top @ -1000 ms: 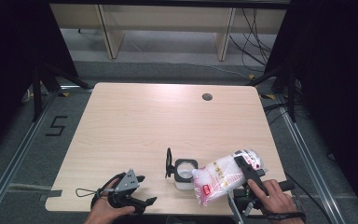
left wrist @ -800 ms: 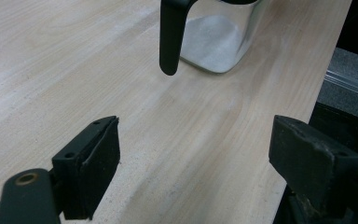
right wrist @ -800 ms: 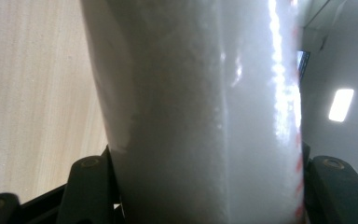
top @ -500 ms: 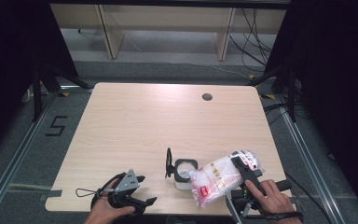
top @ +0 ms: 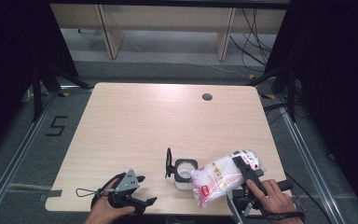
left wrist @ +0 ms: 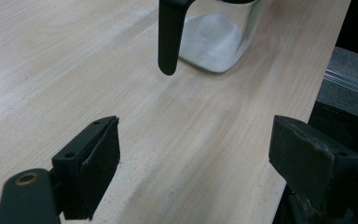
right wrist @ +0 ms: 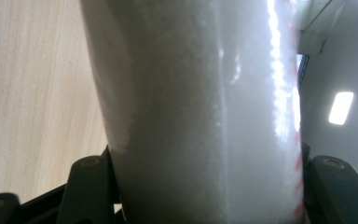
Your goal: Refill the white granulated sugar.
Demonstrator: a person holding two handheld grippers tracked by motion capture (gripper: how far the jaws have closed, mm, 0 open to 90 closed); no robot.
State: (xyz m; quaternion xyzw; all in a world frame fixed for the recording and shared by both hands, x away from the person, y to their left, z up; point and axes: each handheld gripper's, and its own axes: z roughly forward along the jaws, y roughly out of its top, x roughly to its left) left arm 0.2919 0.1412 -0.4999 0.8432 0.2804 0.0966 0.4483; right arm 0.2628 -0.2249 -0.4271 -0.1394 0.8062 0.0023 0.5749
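The right gripper [top: 242,173] clamps its jaws on a plastic bag of white granules [top: 221,176], tilted over a glass jug [top: 185,171] with a black handle (granules already inside). The left gripper [left wrist: 196,163] rests wide open, holding nothing, near the wooden table's [top: 135,121] front edge.

surface: light wood table [top: 135,126], rounded corners | round dark hole [top: 207,97] near far right edge | on it: clear square container [top: 185,172] with black handle, white granules inside, near front edge
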